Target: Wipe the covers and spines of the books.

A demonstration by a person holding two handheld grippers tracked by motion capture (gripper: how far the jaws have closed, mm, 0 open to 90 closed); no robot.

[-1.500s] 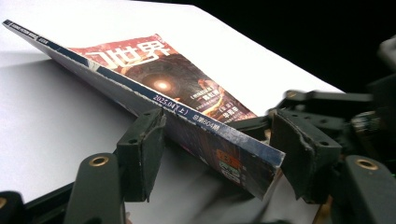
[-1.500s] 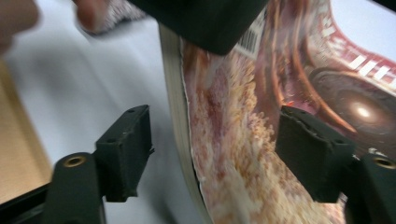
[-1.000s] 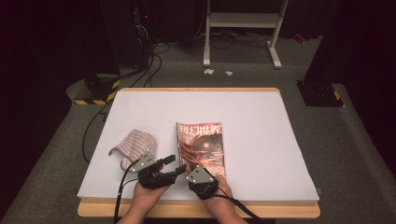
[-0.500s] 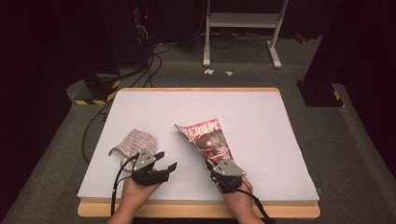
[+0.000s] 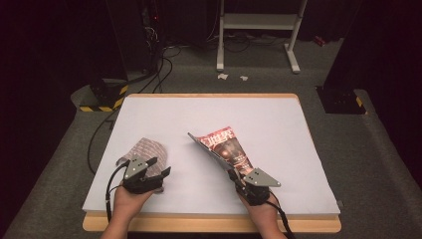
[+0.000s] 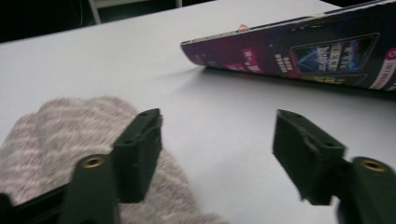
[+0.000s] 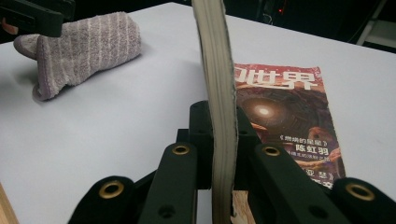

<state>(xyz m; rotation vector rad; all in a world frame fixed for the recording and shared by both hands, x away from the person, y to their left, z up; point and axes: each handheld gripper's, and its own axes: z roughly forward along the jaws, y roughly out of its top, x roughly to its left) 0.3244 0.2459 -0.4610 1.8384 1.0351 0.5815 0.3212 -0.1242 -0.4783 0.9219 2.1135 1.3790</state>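
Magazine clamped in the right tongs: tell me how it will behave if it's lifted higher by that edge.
The magazine will probably sag: its page edge already curves above the right tongs. It looks thin, so likely light. The glossy cover may slide on the smooth table.

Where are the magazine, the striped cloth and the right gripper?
magazine point(image 5: 230, 149), high view, on its red cover.
striped cloth point(image 7: 88, 44), right gripper view, on its middle.
right gripper point(image 7: 219, 154), right gripper view, between its fingertips, shut on the magazine.

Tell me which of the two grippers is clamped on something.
The right gripper: its jaws pinch the magazine's edge, lifting it. The left gripper stands open beside the striped cloth.
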